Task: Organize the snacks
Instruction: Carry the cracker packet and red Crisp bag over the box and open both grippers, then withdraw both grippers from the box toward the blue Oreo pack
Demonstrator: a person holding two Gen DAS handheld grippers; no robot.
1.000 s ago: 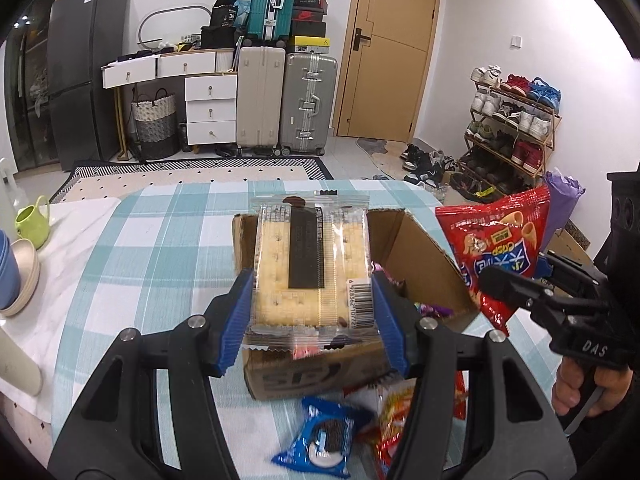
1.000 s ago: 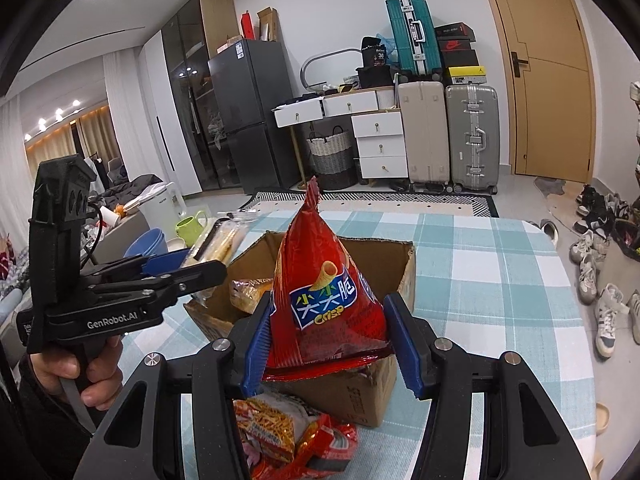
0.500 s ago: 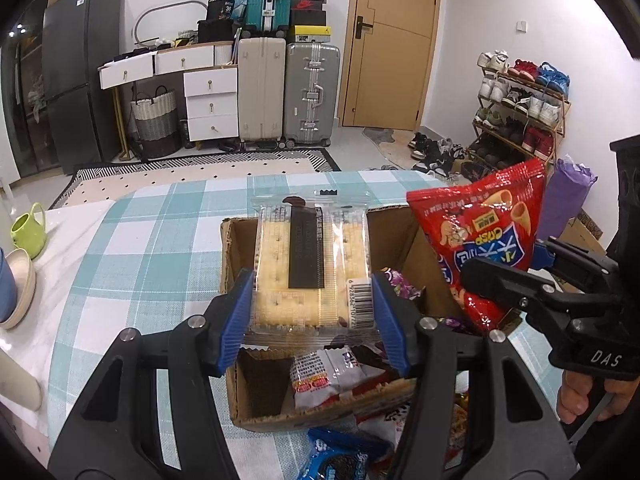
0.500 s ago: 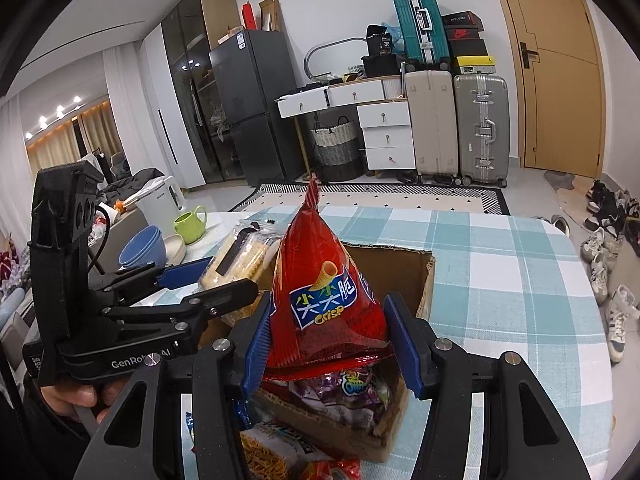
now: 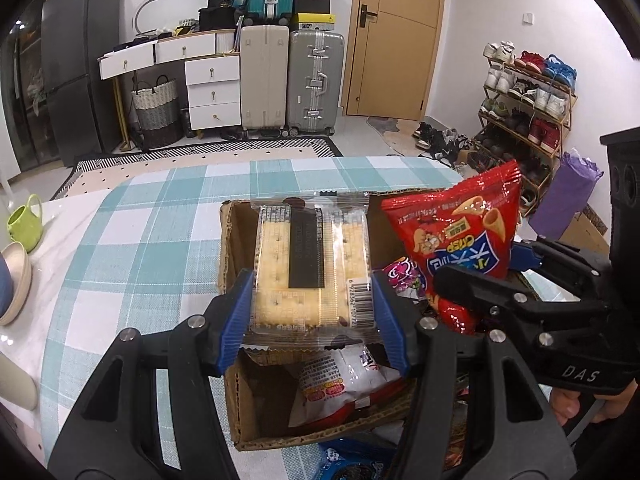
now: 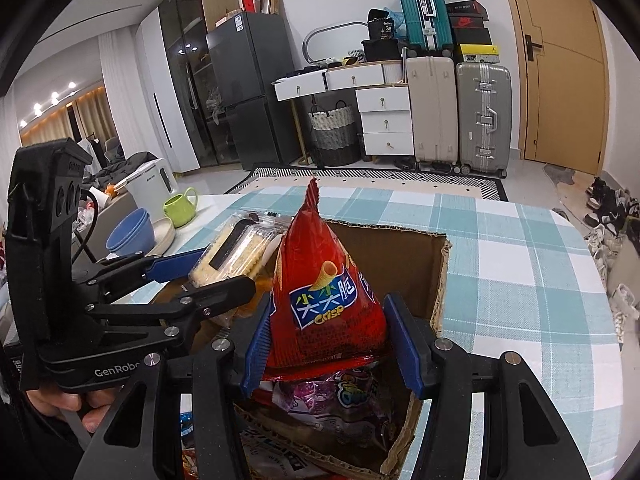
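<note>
My left gripper is shut on a clear pack of crackers, held flat over an open cardboard box on the checked tablecloth. The same pack shows at the left of the right wrist view, over the box's left side. My right gripper is shut on a red crisp bag, upright above the box; that bag hangs at the box's right in the left wrist view. Inside the box lie a white-and-red snack pack and a purple packet.
Loose snack packs lie in front of the box near the table edge. A green mug, blue bowls and a kettle stand at the table's left. Suitcases, drawers and a shoe rack lie beyond the table.
Both grippers have moved forward and down over the box with their snacks still held; the box interior now shows below them and the red bag has come closer to the cracker pack.
</note>
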